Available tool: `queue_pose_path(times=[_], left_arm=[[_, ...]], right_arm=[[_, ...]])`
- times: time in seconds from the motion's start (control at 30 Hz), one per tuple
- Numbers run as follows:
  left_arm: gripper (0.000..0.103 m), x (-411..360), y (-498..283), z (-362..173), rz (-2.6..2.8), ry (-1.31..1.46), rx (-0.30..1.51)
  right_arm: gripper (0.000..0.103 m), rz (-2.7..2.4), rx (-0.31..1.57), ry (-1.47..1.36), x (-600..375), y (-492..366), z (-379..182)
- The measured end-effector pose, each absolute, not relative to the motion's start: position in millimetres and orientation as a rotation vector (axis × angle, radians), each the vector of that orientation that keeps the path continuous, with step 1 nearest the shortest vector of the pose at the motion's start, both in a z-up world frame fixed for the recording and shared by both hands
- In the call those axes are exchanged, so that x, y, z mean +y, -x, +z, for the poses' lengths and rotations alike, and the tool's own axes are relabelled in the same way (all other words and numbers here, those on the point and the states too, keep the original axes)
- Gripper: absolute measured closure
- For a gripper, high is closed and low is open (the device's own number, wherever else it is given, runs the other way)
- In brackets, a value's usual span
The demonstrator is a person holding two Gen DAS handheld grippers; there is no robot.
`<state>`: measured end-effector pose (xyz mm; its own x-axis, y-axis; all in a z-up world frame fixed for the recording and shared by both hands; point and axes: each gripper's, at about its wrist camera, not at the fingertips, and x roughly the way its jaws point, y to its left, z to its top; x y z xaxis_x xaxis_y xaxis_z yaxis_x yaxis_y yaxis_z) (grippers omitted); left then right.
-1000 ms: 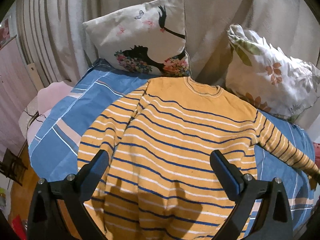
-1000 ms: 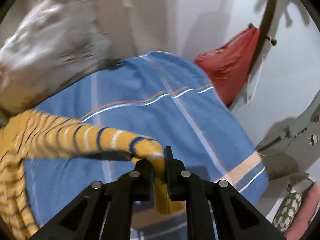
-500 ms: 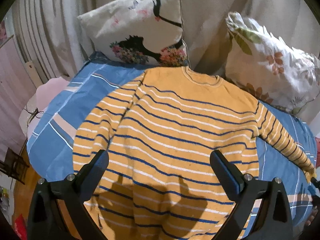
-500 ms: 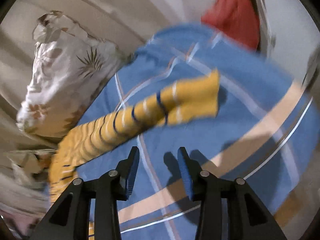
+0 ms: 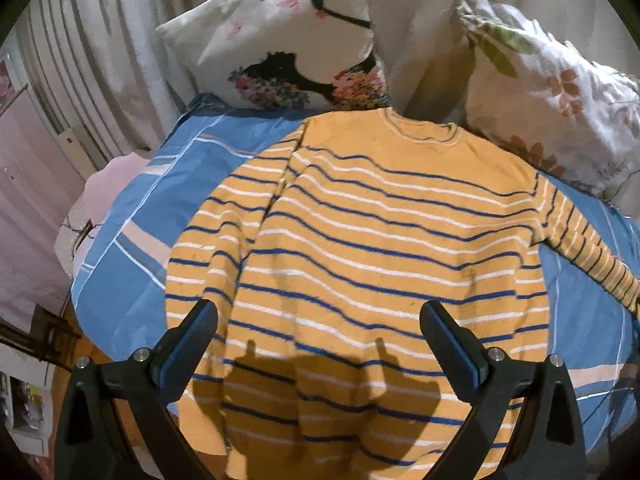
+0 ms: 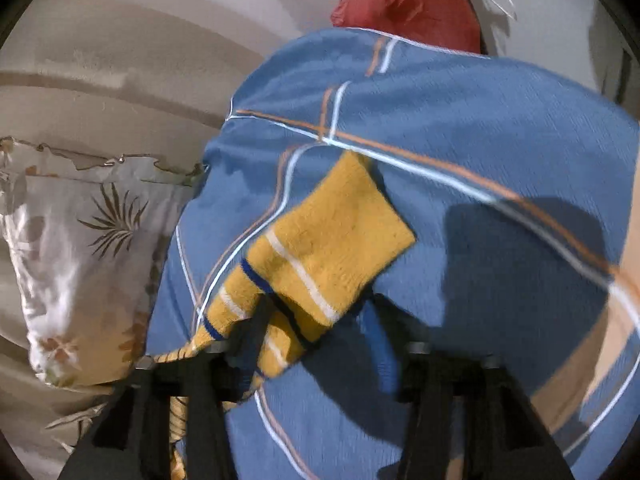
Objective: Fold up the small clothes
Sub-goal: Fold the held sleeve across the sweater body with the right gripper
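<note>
Two pillows stand at the head of the bed: a white one with a black silhouette and flower print (image 5: 276,40) on the left, a leaf-patterned one (image 5: 548,96) on the right, both leaning on a pale curtain (image 5: 120,52). The leaf-patterned pillow's lower edge lies just beside the jumper's right shoulder. A blue striped bedsheet (image 5: 132,240) covers the mattress; a pink cloth (image 5: 104,184) shows past its left edge. In the right wrist view a red bag (image 6: 408,0) hangs beyond the far end of the sheet, against a white wall.

Yellow striped jumper (image 5: 360,248) lies flat on the sheet, neckline toward the pillows, hem nearest the camera. Its left sleeve is folded down along the body; the right sleeve (image 6: 320,248) stretches out sideways over the sheet.

Left gripper (image 5: 320,344) hovers above the hem, jaws spread wide, nothing between them; its shadow falls on the lower part of the jumper.

Right gripper (image 6: 320,328) sits low at the sleeve's cuff end. Frame is motion-blurred. Jaws are closing, the sleeve fabric lying between them and draped over the left finger (image 6: 256,332); the pads do not yet press on it. The cuff itself lies flat on the sheet just beyond the fingertips.
</note>
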<state>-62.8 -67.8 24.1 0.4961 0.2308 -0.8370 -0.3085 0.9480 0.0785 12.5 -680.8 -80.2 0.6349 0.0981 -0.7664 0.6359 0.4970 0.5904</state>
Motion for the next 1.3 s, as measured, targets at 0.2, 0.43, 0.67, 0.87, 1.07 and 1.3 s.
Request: queue_pose_path(times=[0.2, 0.43, 0.67, 0.87, 1.07, 1.3], left_arm=[[0.002, -38.4, 58.4, 17.4, 0.332, 0.155, 1.009], [0.002, 14.0, 48.5, 18.8, 0.318, 0.253, 0.977], [0.002, 68.1, 42.6, 23.4, 0.329, 0.288, 0.955], [0.002, 101.8, 28.3, 18.3, 0.337, 0.335, 0.973], [0.002, 117.6, 28.3, 21.4, 0.338, 0.289, 0.965], [0.002, 149.3, 35.6, 16.9, 0.371, 0.334, 0.956]], right_arm=[[0.097, -0.322, 0.843, -0.824, -642.9, -29.3, -26.6], [0.097, 0.025, 0.844, -0.499, -470.9, -83.2, 66.8], [0.097, 0.294, 0.963, -0.449, -309.7, -112.5, 46.4], [0.095, 0.365, 1.08, -0.272, -229.1, -107.9, 2.3], [0.072, 0.498, 1.209, -0.237, -159.8, -113.8, -39.3], [0.041, 0.428, 1.067, -0.024, -171.4, -98.7, 4.9]])
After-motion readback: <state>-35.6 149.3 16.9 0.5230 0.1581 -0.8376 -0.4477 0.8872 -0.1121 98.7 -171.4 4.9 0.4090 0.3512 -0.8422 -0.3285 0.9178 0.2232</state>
